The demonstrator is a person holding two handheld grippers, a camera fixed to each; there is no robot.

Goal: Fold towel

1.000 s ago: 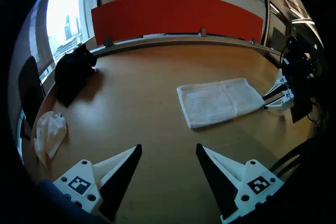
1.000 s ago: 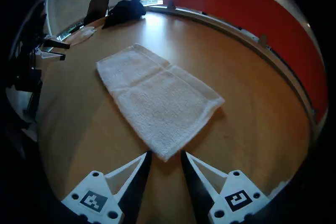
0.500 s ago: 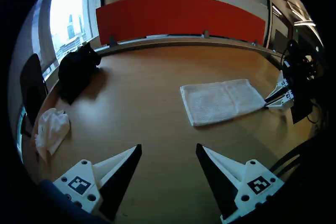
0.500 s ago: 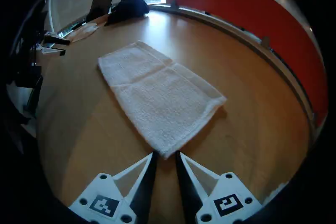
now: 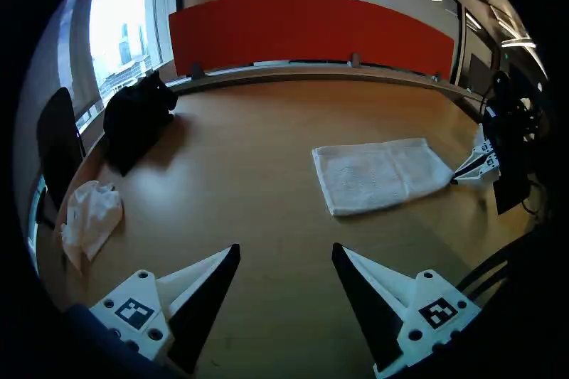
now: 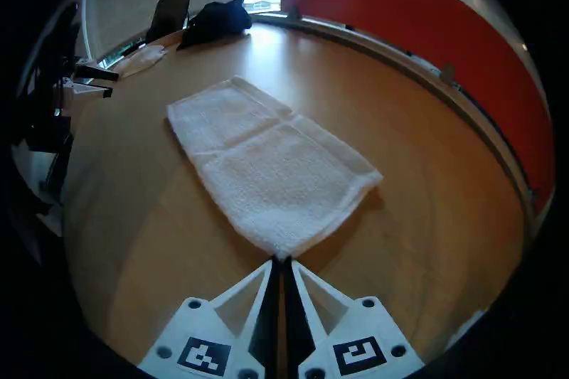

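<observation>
The left tool is spread wide above the brown wooden bench. The right tool is pressed nearly together at the near corner of the folded white terry towel, which lies flat mid-bench. Whether it nips the cloth, I cannot tell. A long red partition stands beyond.

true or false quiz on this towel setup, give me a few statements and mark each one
1. The white terry towel lies flat on the light wooden table. True.
2. The left gripper is shut on the towel. False: it is wide open over bare table, apart from the towel.
3. The right gripper has its fingers closed together at the towel's near corner. True.
4. The black bundle sits on the towel. False: it sits far off, at the table's edge by the window.
5. A crumpled white cloth lies near the table's edge. True.
</observation>
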